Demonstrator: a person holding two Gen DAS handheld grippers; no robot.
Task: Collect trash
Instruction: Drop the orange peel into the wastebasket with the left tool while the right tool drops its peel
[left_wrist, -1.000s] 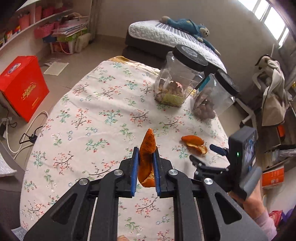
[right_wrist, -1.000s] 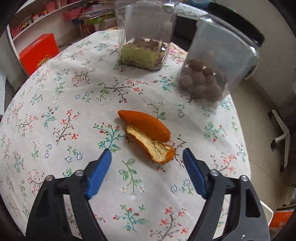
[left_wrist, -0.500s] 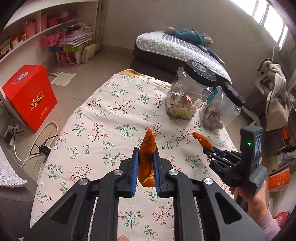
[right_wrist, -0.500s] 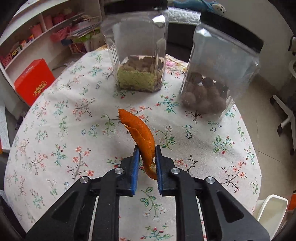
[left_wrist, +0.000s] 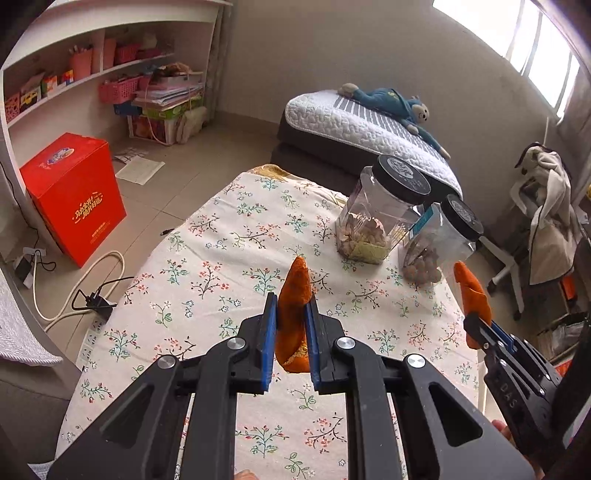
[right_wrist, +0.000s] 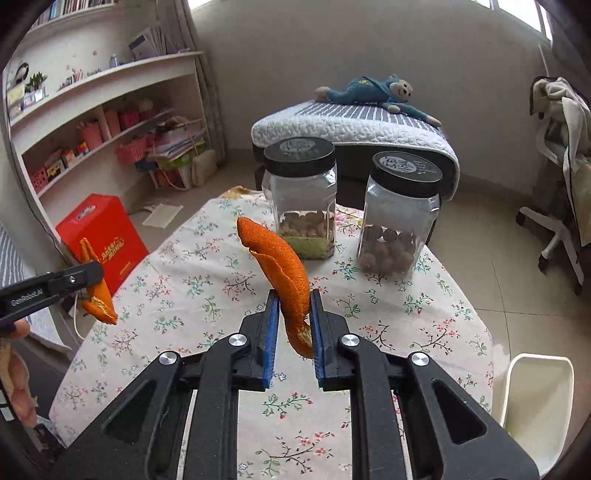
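Observation:
My left gripper (left_wrist: 290, 325) is shut on a piece of orange peel (left_wrist: 293, 295) and holds it well above the floral tablecloth (left_wrist: 229, 258). My right gripper (right_wrist: 293, 321) is shut on a second, longer orange peel (right_wrist: 280, 262), also lifted above the table. The right gripper and its peel (left_wrist: 472, 295) show at the right edge of the left wrist view. The left gripper and its peel (right_wrist: 94, 288) show at the left edge of the right wrist view.
Two clear jars with black lids (right_wrist: 303, 206) (right_wrist: 400, 218) stand at the table's far side. A white bin (right_wrist: 535, 395) stands on the floor at the table's right. A red box (left_wrist: 74, 195), cables and shelves lie left; a mattress (left_wrist: 362, 125) lies behind.
My right gripper shut on the peel that lay on the table and lifted it. Both grippers have risen and pulled back from the table, each with its peel.

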